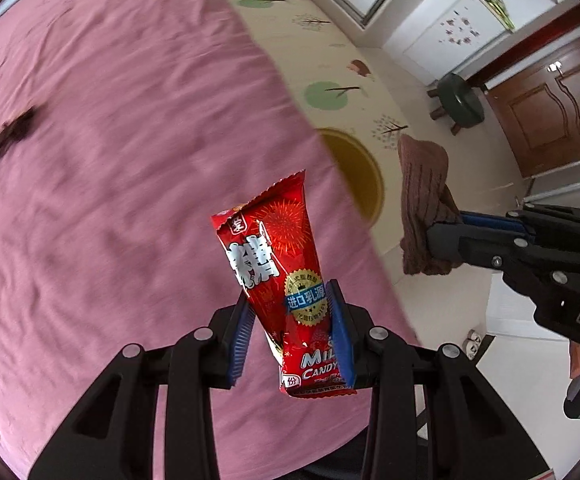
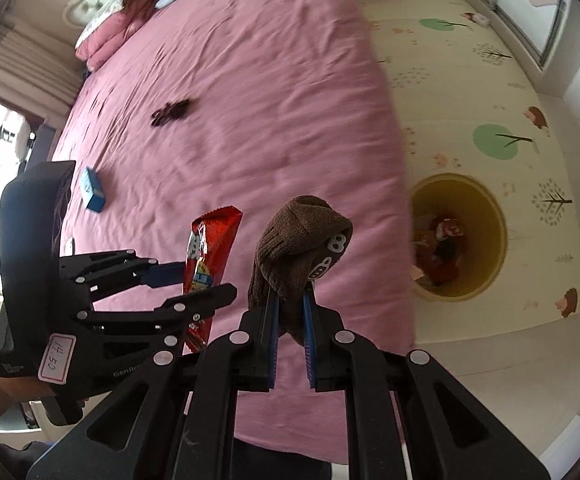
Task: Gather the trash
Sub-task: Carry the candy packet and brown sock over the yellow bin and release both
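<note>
My left gripper [image 1: 290,300] is shut on a red milk candy wrapper [image 1: 278,256] and holds it upright above the pink bed [image 1: 110,160]. It also shows in the right wrist view [image 2: 206,256]. My right gripper [image 2: 290,300] is shut on a brown sock [image 2: 297,248], held up over the bed's edge; the sock also shows in the left wrist view [image 1: 423,208]. A yellow bin [image 2: 485,216] with trash inside stands on the floor beside the bed, to the right of both grippers.
A dark crumpled item [image 2: 170,112] and a small blue box [image 2: 92,190] lie on the bed. Pillows [image 2: 122,12] are at the head. A patterned floor mat [image 2: 489,80] surrounds the bin. A dark stool [image 1: 459,100] and a wooden door [image 1: 549,108] are farther off.
</note>
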A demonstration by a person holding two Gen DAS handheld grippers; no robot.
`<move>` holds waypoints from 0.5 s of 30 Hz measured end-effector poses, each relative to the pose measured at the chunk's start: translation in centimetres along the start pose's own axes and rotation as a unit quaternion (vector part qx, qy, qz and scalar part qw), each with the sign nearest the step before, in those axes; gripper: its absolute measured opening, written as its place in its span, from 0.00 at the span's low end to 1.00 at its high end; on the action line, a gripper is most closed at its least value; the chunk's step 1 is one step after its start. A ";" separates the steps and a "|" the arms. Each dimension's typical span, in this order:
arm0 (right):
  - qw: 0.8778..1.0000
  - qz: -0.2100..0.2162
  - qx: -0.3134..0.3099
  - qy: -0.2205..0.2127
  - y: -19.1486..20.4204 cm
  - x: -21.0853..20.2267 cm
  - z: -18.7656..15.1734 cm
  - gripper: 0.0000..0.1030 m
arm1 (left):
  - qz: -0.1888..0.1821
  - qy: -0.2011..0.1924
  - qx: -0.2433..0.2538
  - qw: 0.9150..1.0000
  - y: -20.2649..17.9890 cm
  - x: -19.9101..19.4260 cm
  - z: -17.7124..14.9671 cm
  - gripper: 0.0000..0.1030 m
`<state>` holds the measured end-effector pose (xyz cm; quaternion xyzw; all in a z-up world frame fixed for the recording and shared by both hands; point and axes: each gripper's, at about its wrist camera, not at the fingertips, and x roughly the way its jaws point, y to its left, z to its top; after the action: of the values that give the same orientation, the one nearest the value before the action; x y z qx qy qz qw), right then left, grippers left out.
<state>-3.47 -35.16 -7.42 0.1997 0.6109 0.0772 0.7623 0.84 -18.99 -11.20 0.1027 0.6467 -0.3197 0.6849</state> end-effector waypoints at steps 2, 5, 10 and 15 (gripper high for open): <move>1.000 -0.001 0.010 -0.004 -2.1 -0.8 0.2 0.10 | -0.004 0.004 0.014 1.000 -2.2 0.7 1.3 0.35; 1.000 -0.007 0.026 -0.011 -5.5 -2.2 0.4 0.10 | -0.008 0.009 0.032 0.999 -4.7 1.5 2.8 0.35; 0.998 -0.015 0.054 -0.017 -10.1 -3.4 0.4 0.10 | -0.016 0.023 0.056 0.998 -8.6 3.3 5.7 0.35; 0.997 -0.024 0.077 -0.022 -14.2 -4.0 0.6 0.10 | -0.030 0.036 0.081 0.996 -12.0 5.3 8.0 0.35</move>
<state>-5.68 -49.65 -9.38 0.2449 0.6026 0.0074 0.7595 0.30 -34.37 -11.85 0.1497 0.6459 -0.3876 0.6404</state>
